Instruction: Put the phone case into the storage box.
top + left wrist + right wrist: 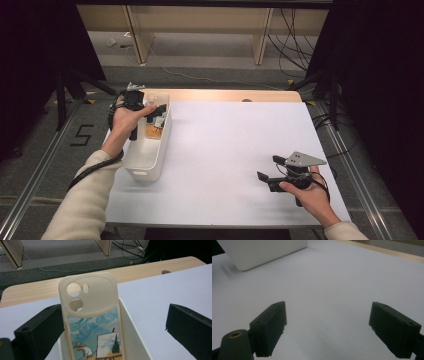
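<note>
A cream phone case with a painted landscape print stands upright in a white bin. My left gripper is open around it: the left jaw sits close against the case's left edge and the right jaw is well apart from it. In the high view the left gripper reaches into the far end of the bin, where the case shows as an orange patch. My right gripper hovers open over the white table at the near right, its jaws holding nothing.
The bin lies along the table's left edge. A wooden strip with a small hole borders the table's far side. Cables and furniture legs are on the floor beyond.
</note>
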The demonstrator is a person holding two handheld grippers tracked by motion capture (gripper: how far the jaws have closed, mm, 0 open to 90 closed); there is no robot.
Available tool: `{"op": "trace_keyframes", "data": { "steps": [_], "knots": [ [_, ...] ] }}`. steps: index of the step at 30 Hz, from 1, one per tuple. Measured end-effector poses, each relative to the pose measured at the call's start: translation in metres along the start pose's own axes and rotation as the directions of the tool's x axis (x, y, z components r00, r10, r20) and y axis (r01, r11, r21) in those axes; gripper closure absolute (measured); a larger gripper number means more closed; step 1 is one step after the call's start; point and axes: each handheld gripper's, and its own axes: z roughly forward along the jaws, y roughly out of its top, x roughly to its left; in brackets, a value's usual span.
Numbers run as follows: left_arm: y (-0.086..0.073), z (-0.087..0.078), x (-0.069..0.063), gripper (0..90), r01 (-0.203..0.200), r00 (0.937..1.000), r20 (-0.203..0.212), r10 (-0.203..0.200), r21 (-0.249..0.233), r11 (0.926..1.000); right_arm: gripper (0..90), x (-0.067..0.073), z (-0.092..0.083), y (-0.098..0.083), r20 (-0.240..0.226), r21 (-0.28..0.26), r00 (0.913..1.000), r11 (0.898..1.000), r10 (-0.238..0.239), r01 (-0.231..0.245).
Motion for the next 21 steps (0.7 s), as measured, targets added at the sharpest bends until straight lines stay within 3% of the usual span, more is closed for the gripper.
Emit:
{"op": "trace_keyframes", "data": {
  "steps": [4, 21],
  "knots": [
    [-0.004, -0.006, -0.002, 1.1, -0.012, 0.9999, 0.002, 0.012, -0.001, 0.9999, 15.3, 0.0, 0.0, 0.0, 0.001, 0.0, 1.0, 1.0, -0.001, 0.001],
    [-0.019, -0.029, -0.018, 2.4, -0.043, 0.996, 0.077, 0.044, -0.013, 0.999, 15.3, -0.001, -0.002, 0.0, 0.008, -0.004, 1.0, 1.0, -0.002, 0.002]
  ]
}}
